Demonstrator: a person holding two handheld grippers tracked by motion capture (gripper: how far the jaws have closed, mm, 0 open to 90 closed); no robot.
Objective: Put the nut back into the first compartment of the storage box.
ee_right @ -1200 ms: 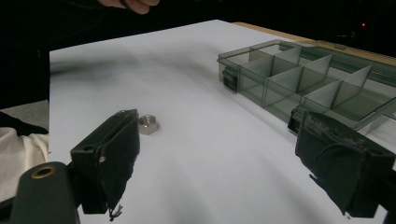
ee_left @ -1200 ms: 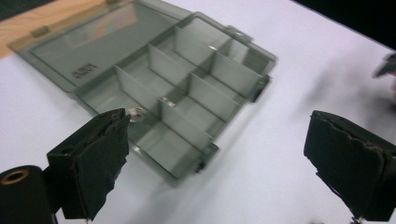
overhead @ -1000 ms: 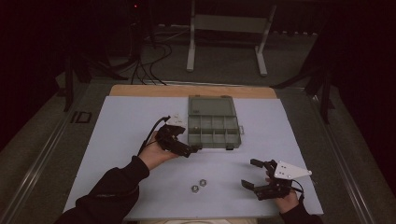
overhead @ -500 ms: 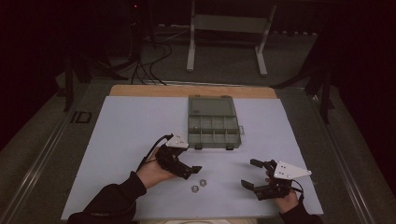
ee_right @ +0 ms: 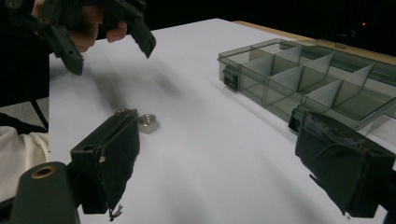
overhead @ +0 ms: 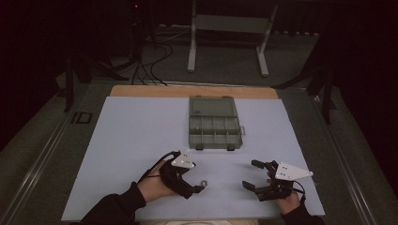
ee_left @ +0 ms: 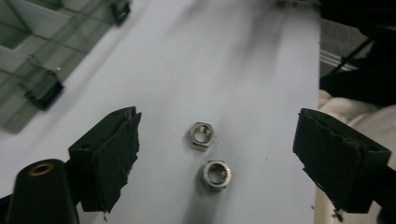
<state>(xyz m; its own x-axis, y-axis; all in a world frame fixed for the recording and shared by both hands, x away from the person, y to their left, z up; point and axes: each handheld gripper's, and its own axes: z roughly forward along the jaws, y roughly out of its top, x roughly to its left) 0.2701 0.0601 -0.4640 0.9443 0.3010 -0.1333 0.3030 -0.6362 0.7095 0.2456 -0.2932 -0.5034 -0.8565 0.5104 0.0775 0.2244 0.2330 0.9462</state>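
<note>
Two steel hex nuts lie side by side on the white sheet. My left gripper hangs open over them, one jaw on either side, touching neither. From above, the left gripper is near the front edge and one nut shows by its tips. My right gripper rests open and holds nothing at the front right. Along its jaws I see a nut and, farther off, the left gripper.
A clear grey compartment box lies open at the middle of the sheet, its lid folded back. Its dividers show, and the cells look bare. Beyond the table's far edge are a metal stand and cables.
My left gripper has come back from the box's front left corner toward the near edge and now hovers open over the two nuts. The right gripper has stayed still.
</note>
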